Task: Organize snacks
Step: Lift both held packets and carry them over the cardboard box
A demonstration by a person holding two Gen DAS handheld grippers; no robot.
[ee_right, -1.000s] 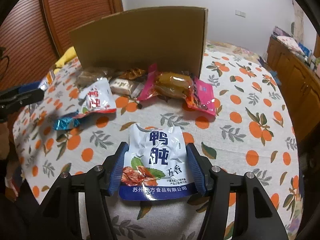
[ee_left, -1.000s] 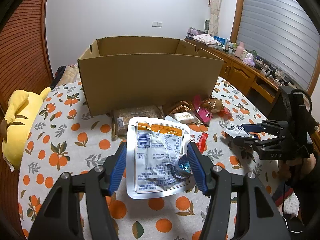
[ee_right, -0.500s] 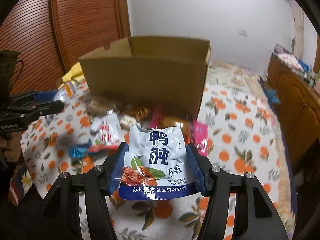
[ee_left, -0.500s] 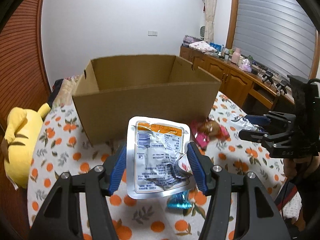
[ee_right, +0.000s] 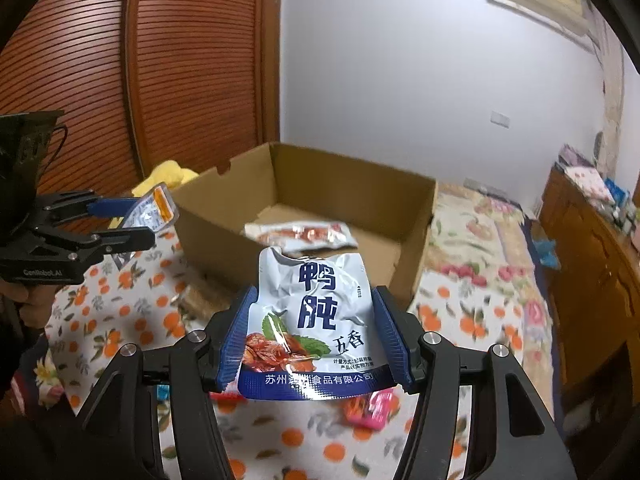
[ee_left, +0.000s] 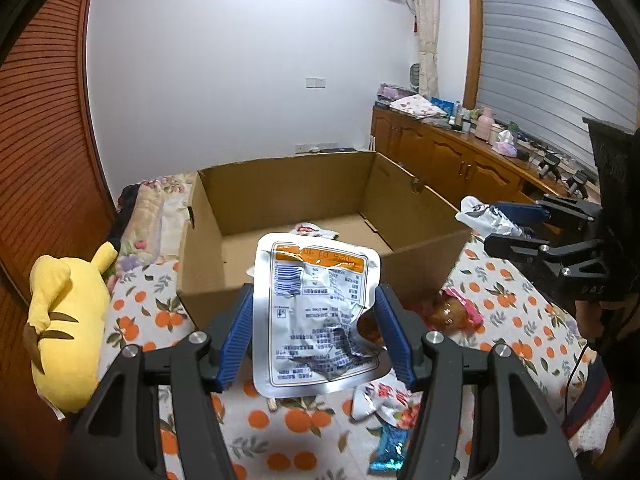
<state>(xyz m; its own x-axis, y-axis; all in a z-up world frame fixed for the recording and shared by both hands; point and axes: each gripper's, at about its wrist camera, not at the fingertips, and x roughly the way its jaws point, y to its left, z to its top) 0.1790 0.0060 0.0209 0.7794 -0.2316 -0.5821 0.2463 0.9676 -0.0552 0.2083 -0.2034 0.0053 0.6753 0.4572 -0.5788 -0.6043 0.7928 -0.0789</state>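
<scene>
Snack pouches, a crumpled silver foil one and a white-and-blue printed one, sit clamped in each gripper's jaws, held at six o'clock of the open brown cardboard box for dropping in.

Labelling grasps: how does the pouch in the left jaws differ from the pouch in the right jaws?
The crumpled silver foil pouch shows its printed back with an orange band; the white-and-blue duck snack pouch shows its front with big blue characters. The silver foil pouch is creased, the duck snack pouch smoother. Both stand upright, clamped at their side edges before the cardboard box.
</scene>
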